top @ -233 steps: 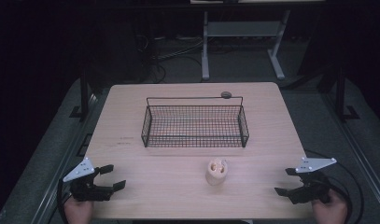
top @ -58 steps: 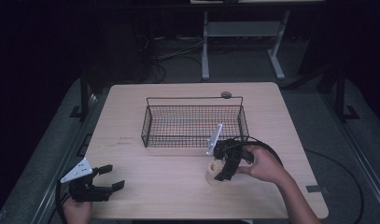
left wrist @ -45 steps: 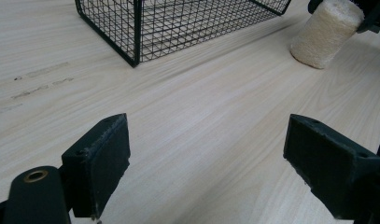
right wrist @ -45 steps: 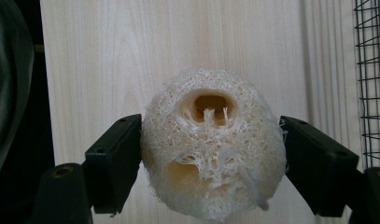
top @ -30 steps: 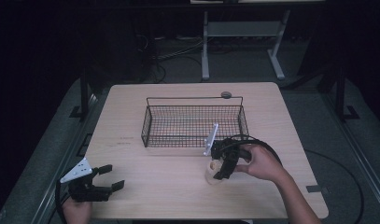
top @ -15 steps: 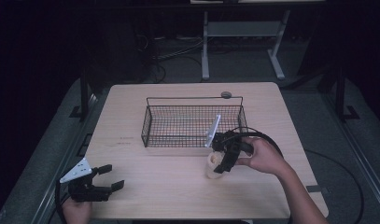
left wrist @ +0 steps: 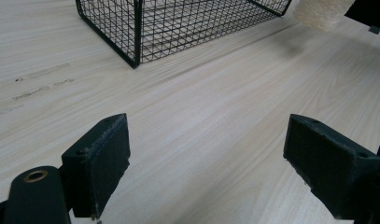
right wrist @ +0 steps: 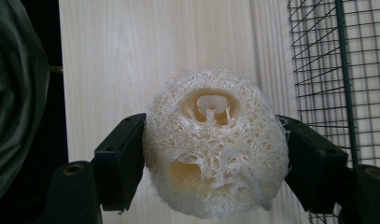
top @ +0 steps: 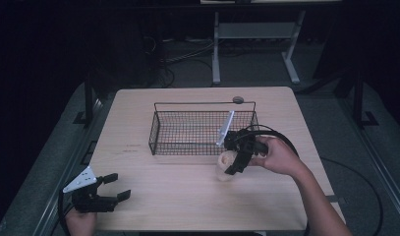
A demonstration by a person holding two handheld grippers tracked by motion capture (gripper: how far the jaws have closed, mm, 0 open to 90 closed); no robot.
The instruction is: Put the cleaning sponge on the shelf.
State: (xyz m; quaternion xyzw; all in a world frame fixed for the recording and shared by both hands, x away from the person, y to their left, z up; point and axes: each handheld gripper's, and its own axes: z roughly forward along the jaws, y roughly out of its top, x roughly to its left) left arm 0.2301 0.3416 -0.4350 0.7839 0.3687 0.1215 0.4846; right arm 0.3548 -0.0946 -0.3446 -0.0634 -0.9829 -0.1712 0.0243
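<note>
A pale, fibrous loofah piece (right wrist: 215, 149) is pinched between the two black jaws of my right gripper (right wrist: 214, 161). In the high view the loofah (top: 225, 165) hangs just above the table, in front of the right front corner of the black wire basket (top: 187, 145), with my right gripper (top: 231, 164) shut on it from the right. My left gripper (top: 117, 187) rests near the table's front left corner, open, with nothing between its jaws (left wrist: 206, 163). From the left gripper view the loofah (left wrist: 322, 11) shows far off beside the basket (left wrist: 136, 28).
The light wooden table (top: 138, 123) carries the basket at its middle back. A small round dark object (top: 238, 100) lies behind the basket near the far edge. Basket mesh (right wrist: 337, 60) stands close on the right of the right gripper view. A cable loops around the right hand.
My right gripper came in from the front right edge, shut on the loofah, and has lifted it slightly back toward the basket. My left gripper has stayed put.
</note>
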